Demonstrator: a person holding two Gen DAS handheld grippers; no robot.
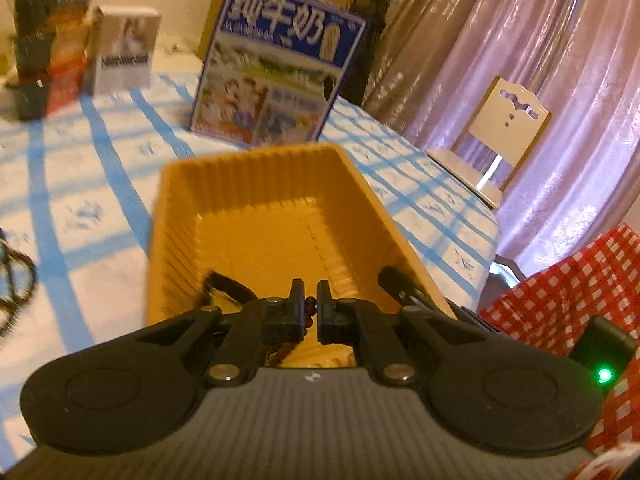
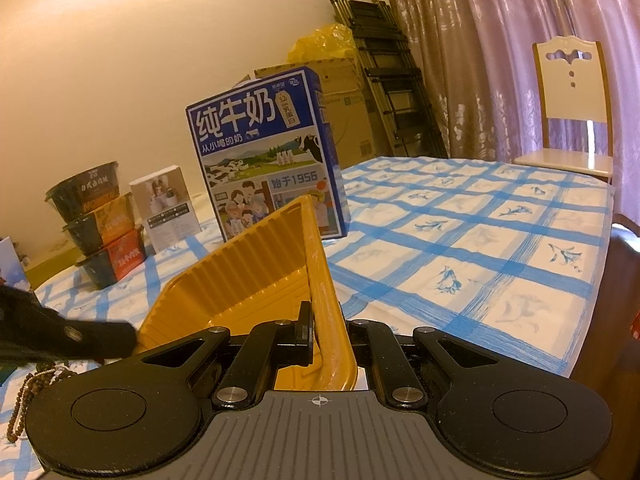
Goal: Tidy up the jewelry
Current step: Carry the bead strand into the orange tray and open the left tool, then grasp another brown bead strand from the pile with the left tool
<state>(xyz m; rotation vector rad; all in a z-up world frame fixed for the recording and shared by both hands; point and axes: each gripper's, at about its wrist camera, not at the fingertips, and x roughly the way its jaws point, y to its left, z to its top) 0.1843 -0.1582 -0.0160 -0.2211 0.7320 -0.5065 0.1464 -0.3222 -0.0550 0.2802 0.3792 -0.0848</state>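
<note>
In the left wrist view, the left gripper [image 1: 311, 300] sits low in the centre of the frame, its fingers [image 1: 297, 294] drawn narrow and pinching a strand of dark red-brown beads [image 1: 310, 303] that shows in the slim gap between them and trails down below the left finger. Directly beyond the fingertips lies the open yellow tray [image 1: 256, 216] on the blue-checked bench [image 1: 80, 184]. In the right wrist view, the right gripper [image 2: 320, 320] at lower centre clamps the tray's [image 2: 256, 264] near right wall between its fingers [image 2: 305, 326], tilting it up. More beaded jewelry [image 2: 24, 396] lies on the bench [image 2: 460, 248] at the lower left edge.
</note>
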